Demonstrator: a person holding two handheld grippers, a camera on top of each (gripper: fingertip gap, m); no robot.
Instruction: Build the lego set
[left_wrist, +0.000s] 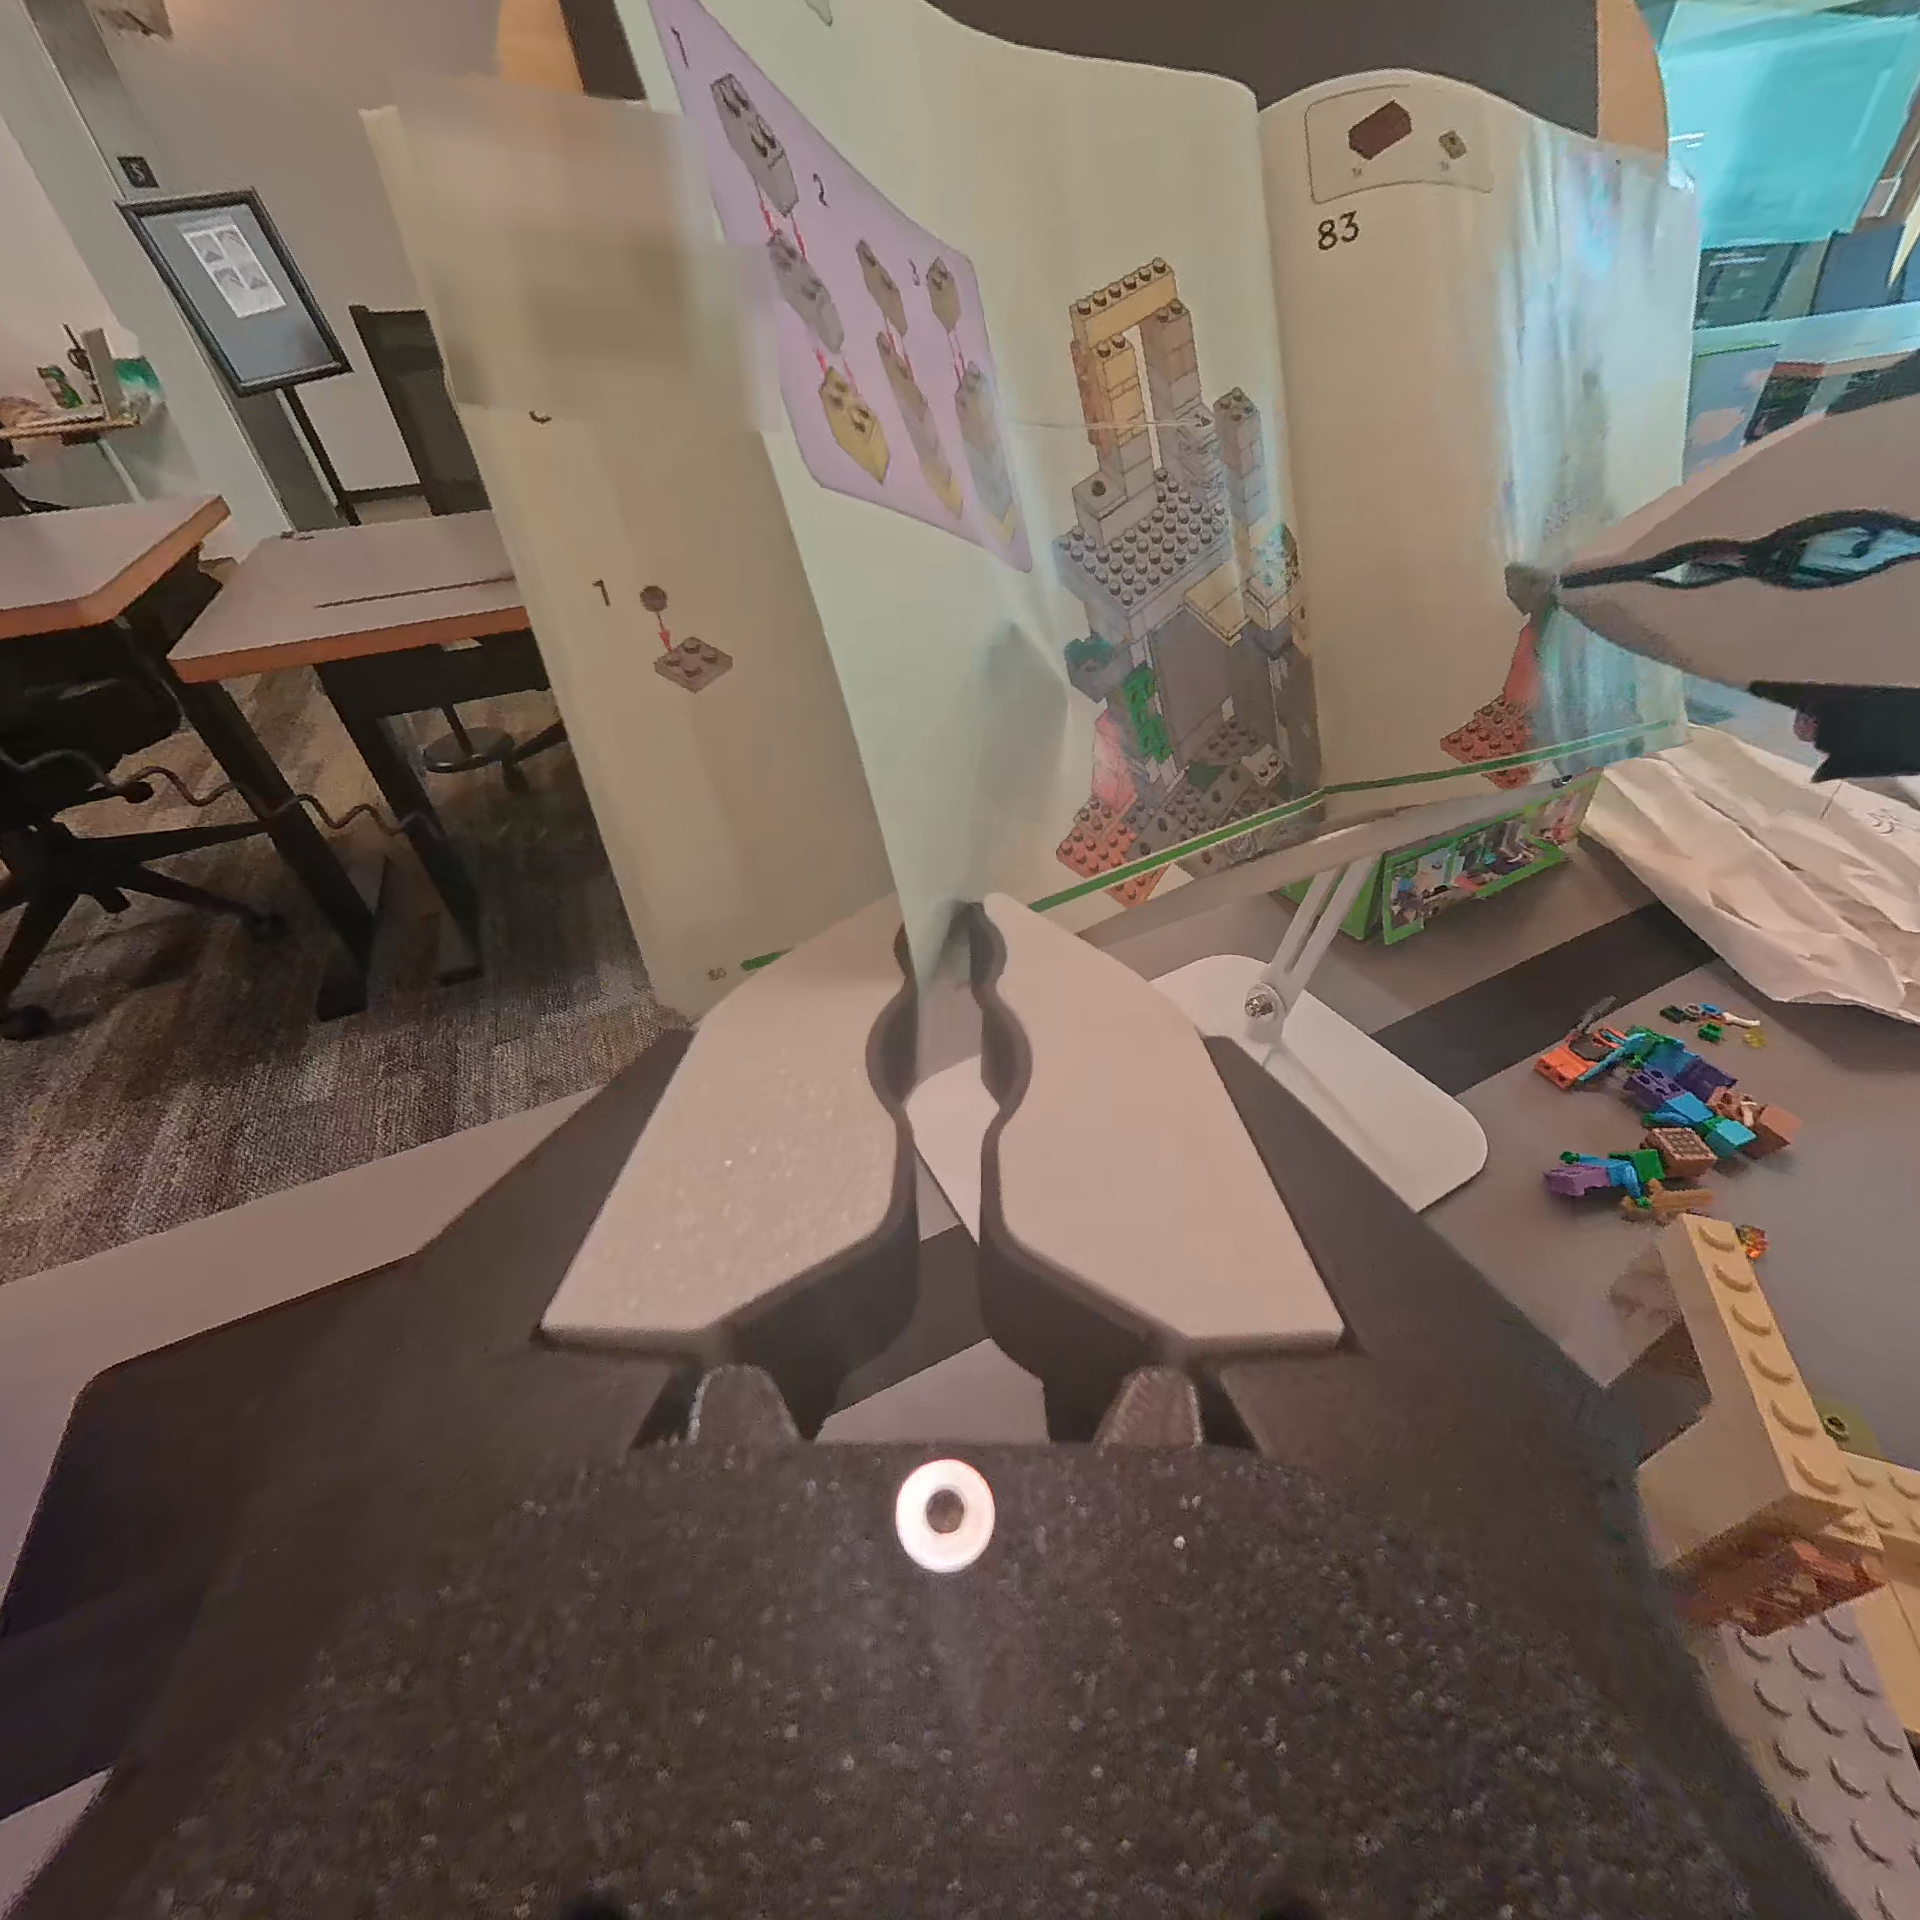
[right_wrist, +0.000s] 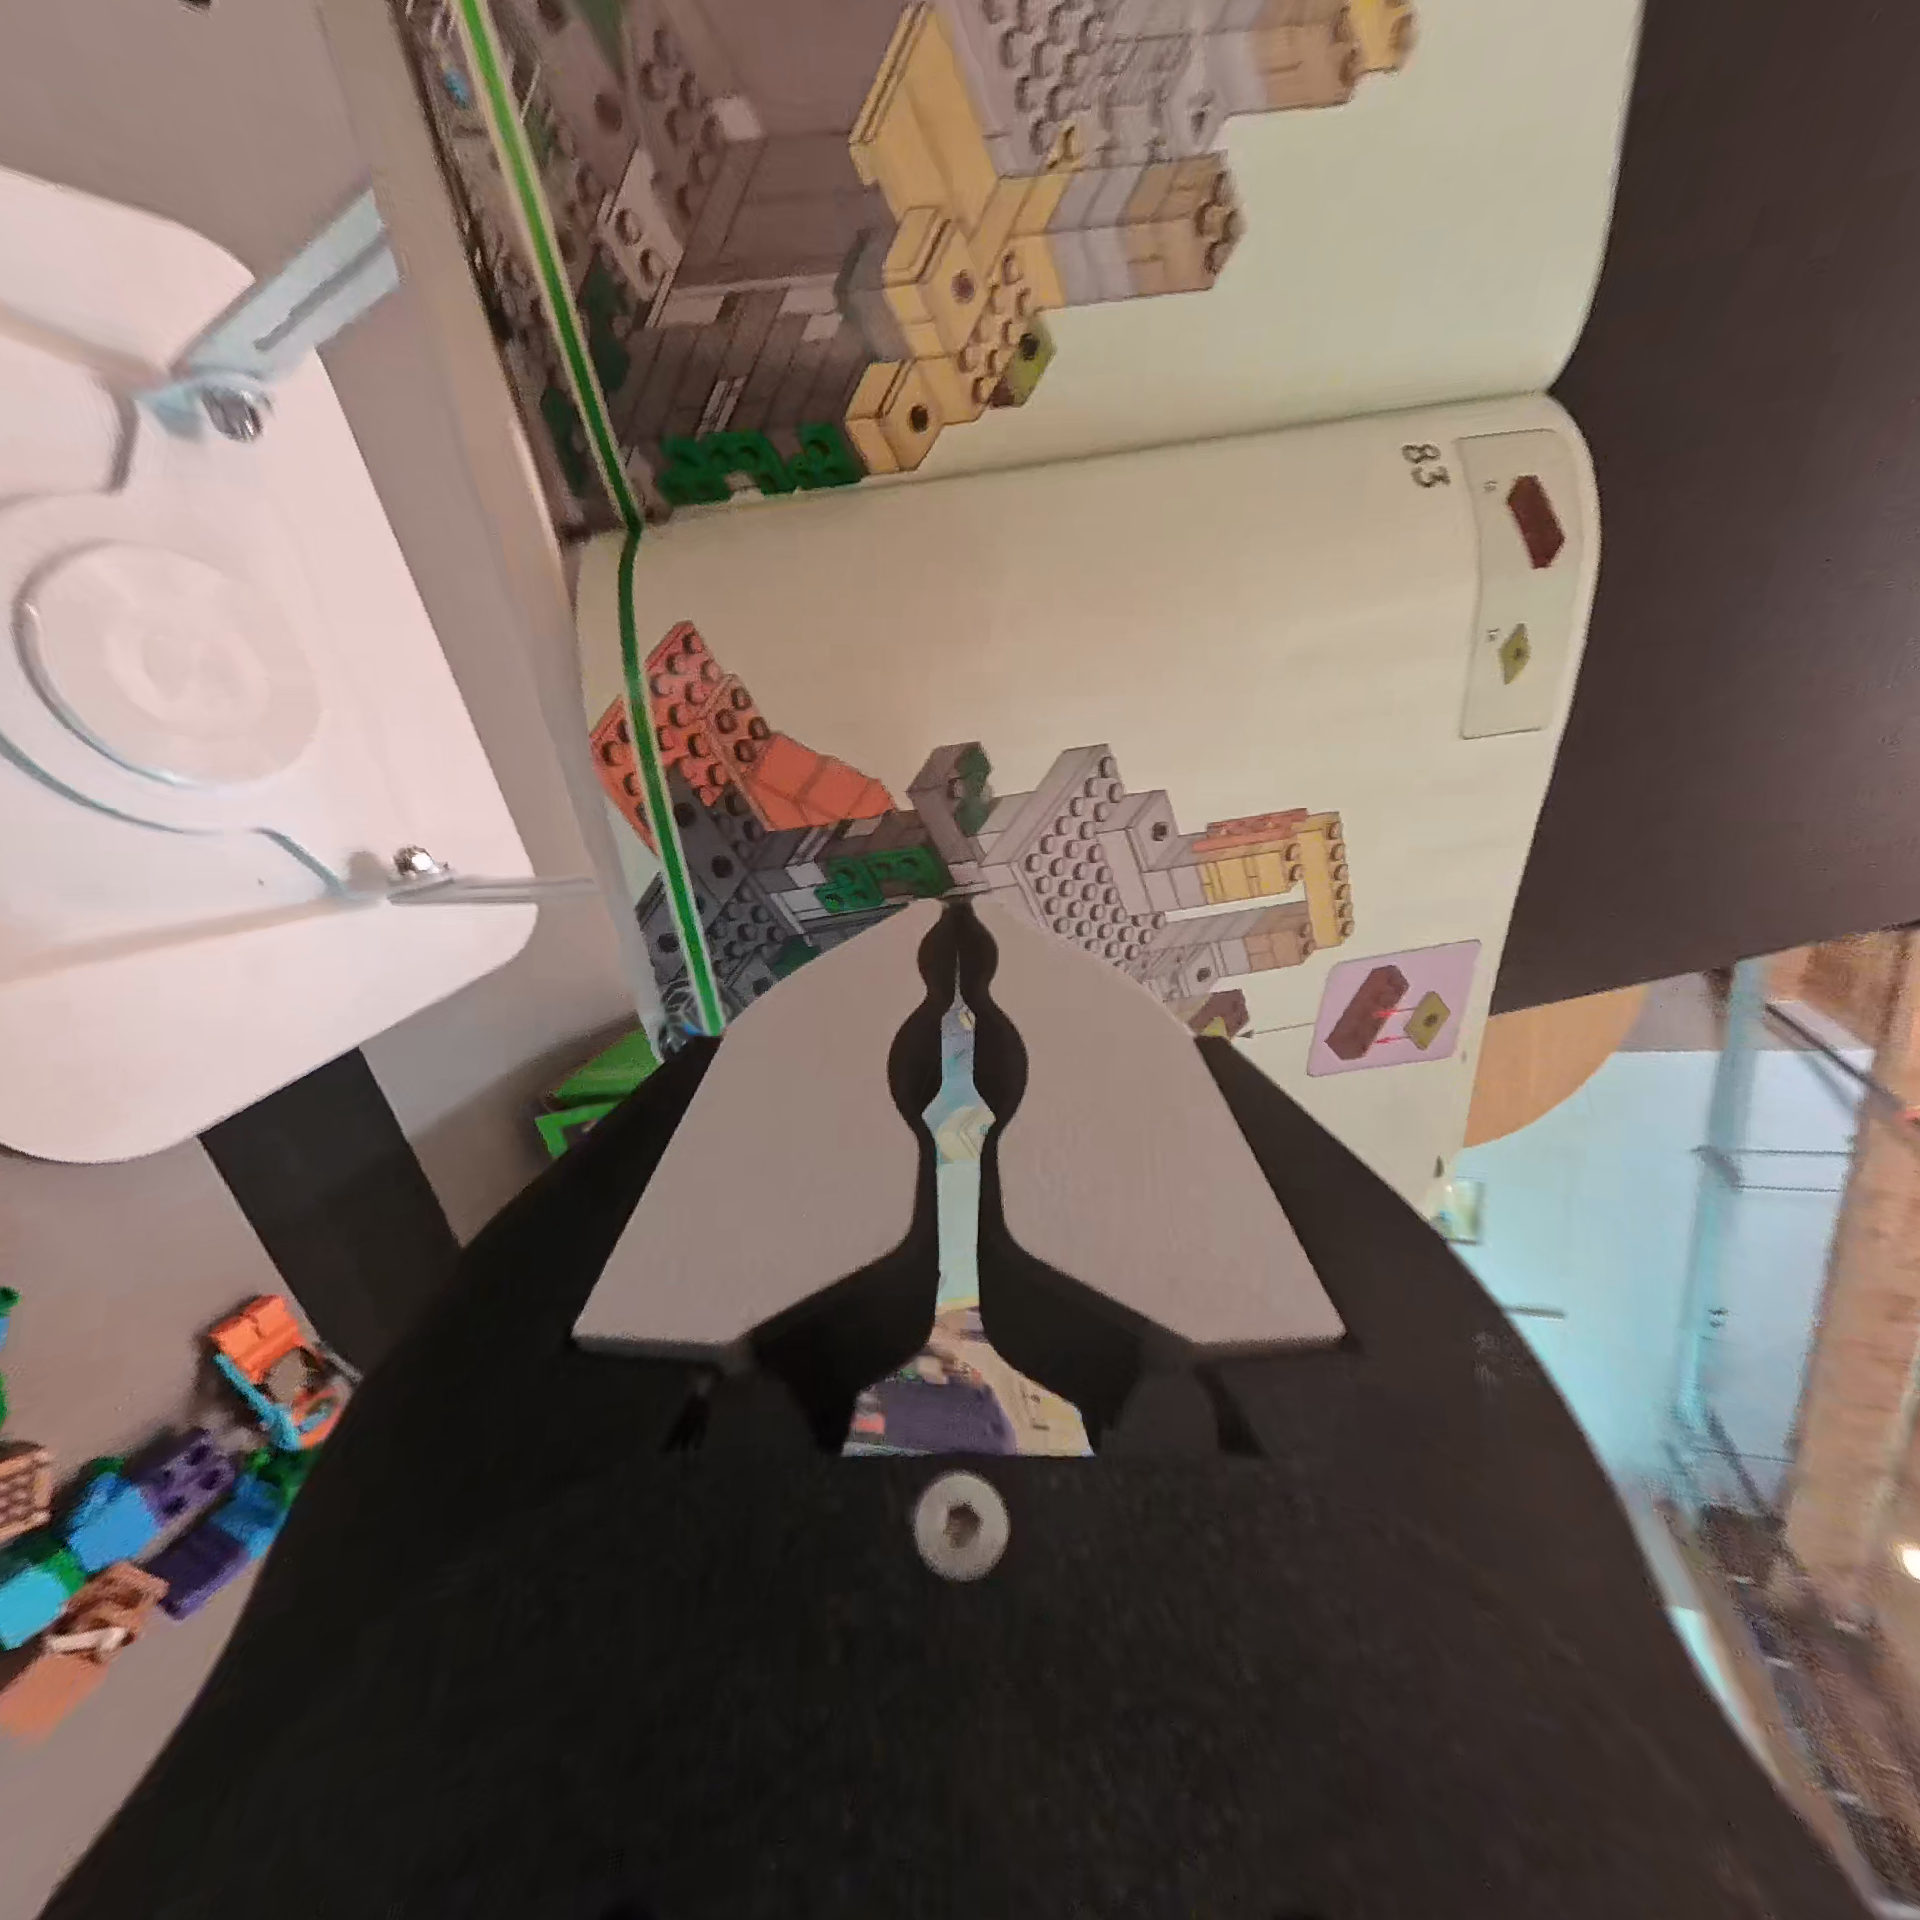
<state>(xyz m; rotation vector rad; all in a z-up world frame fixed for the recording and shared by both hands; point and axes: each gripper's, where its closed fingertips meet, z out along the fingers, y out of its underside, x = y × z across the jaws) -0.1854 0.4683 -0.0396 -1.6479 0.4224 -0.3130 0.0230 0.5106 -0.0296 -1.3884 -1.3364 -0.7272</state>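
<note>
Left claw (left_wrist: 961, 920) pinching booklet page (left_wrist: 935, 436), right claw (right_wrist: 958, 912) pinching page edge

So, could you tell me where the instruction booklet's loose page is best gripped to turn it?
Grip the loose page at its free bottom edge, coming from below and in front, since the page stands upright and bowed off the stand, leaving that thin edge exposed. The left gripper is already shut on it there; the right gripper pinches the facing page.

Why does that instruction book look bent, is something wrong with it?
One page of the instruction booklet stands up, curled and creased, pinched at its lower edge by the left tool. The right tool nips the facing page's outer edge. It looks like a page being turned, no damage visible.
</note>
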